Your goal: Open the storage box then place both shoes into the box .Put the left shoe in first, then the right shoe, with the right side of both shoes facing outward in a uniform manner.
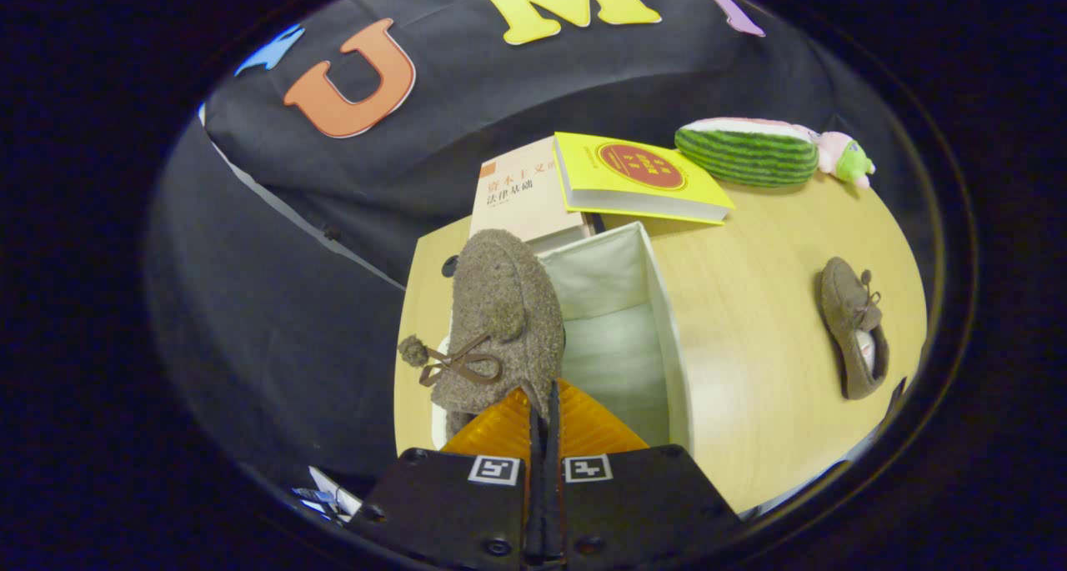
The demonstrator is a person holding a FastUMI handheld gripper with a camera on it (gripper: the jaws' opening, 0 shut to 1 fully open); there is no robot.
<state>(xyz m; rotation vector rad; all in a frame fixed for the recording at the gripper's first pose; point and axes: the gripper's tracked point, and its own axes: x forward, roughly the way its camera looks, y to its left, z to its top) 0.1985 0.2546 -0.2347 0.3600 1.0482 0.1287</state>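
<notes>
A fuzzy brown shoe (500, 321) with a bow and pompom hangs just ahead of my gripper (543, 404), whose fingers are pressed together on the shoe's heel edge. The shoe hovers over the left side of the open white storage box (663, 321), toe pointing away from me. Inside, the box looks pale and bare where I can see it. The second brown shoe (854, 329) lies on the wooden table (750, 338) well to the right of the box, opening turned toward the near side.
Two books lie beyond the box: a beige one (517, 192) and a yellow one (638, 175) partly on top of it. A watermelon-slice plush (746, 154) and a small pink and green toy (846, 158) sit at the table's far right.
</notes>
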